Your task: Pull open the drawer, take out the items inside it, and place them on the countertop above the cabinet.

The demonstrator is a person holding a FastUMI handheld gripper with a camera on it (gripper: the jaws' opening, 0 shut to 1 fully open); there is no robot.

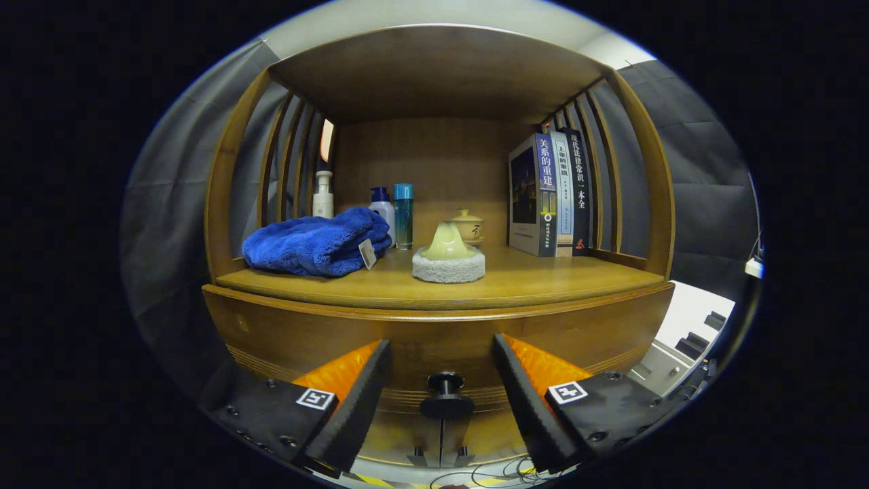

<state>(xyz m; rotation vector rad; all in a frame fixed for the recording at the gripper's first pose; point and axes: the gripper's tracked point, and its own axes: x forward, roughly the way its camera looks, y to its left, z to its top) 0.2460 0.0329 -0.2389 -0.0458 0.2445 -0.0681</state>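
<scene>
While the gripper hangs in front of the wooden cabinet, its two fingers stand wide apart and hold nothing, pressing on no surface at all. Between them, just ahead, sits the dark round knob of the drawer, and that drawer front looks flush with the cabinet, so it reads as closed; what lies inside it cannot be seen. Up beyond the fingers runs the countertop, a warm wooden shelf under a curved top. Over on its left rests a crumpled blue towel with a small tag hanging off it. Behind the towel stand a white pump bottle, a white bottle with a blue cap and a slim teal bottle, close together. At the middle, near the front edge, sits a pale scrubber with a grey fuzzy base, and just behind it a small lidded cup. On the right side, a row of books stands upright against the slatted side wall.
</scene>
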